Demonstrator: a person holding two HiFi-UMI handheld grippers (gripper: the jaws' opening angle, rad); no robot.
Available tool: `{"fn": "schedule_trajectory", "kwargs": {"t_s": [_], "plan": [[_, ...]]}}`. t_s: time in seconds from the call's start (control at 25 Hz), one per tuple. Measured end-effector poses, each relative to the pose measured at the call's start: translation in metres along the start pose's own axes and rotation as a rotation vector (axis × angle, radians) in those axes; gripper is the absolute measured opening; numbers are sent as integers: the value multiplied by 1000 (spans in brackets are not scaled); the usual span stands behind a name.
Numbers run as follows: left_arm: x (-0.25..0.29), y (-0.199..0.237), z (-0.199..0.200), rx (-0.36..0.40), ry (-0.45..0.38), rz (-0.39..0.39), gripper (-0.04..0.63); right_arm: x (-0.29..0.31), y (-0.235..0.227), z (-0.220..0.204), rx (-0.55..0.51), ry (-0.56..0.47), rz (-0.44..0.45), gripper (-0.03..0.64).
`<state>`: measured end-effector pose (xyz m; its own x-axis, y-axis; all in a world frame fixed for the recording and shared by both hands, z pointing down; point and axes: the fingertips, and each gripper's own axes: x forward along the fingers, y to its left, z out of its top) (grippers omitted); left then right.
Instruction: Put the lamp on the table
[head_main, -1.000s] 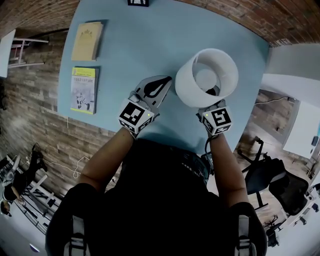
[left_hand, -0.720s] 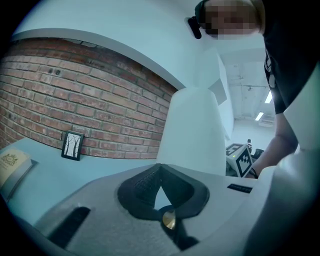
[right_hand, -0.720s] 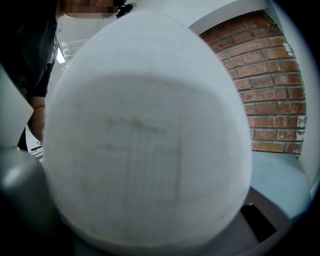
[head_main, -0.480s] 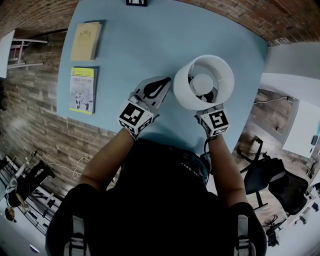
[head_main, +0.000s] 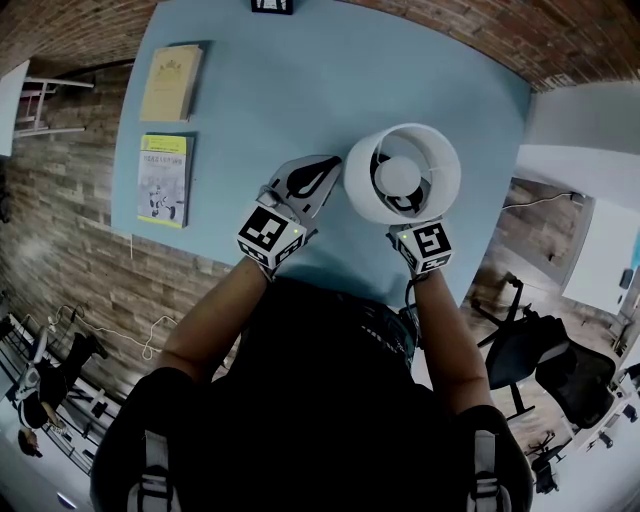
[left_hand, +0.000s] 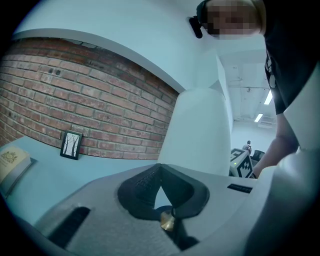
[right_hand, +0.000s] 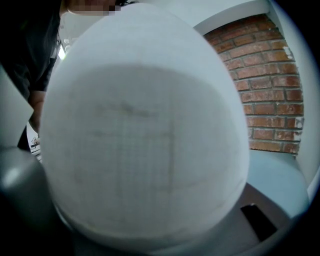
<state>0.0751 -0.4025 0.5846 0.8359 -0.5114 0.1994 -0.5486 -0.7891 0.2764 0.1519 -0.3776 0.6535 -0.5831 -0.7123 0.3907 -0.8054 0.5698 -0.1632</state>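
A lamp with a white drum shade (head_main: 402, 172) stands upright on the light blue table (head_main: 250, 110), its bulb showing through the open top. My right gripper (head_main: 420, 238) sits right against the shade's near side. Its jaws are opening, but the shade hides them, and I cannot see what is between them. In the right gripper view the shade (right_hand: 145, 130) fills almost the whole picture. My left gripper (head_main: 325, 170) rests just left of the shade, tips together with nothing held. Its closed tips (left_hand: 159, 167) point past the shade (left_hand: 200, 130).
Two books (head_main: 175, 82) (head_main: 166, 180) lie at the table's left side. A small framed picture (head_main: 274, 6) leans on the brick wall at the back. The table's right edge is close beyond the lamp; an office chair (head_main: 545, 360) stands below it.
The shade has swung from tilted to upright and shifted a little left. The right gripper followed it slightly. The left gripper has stayed put.
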Motion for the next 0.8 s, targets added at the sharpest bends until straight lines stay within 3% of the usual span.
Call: {"fn": "schedule_trajectory", "kwargs": {"t_s": [0.8], "plan": [[-11, -25, 10, 24, -28, -10, 9, -21, 4, -39, 42, 113, -24, 141]]}}
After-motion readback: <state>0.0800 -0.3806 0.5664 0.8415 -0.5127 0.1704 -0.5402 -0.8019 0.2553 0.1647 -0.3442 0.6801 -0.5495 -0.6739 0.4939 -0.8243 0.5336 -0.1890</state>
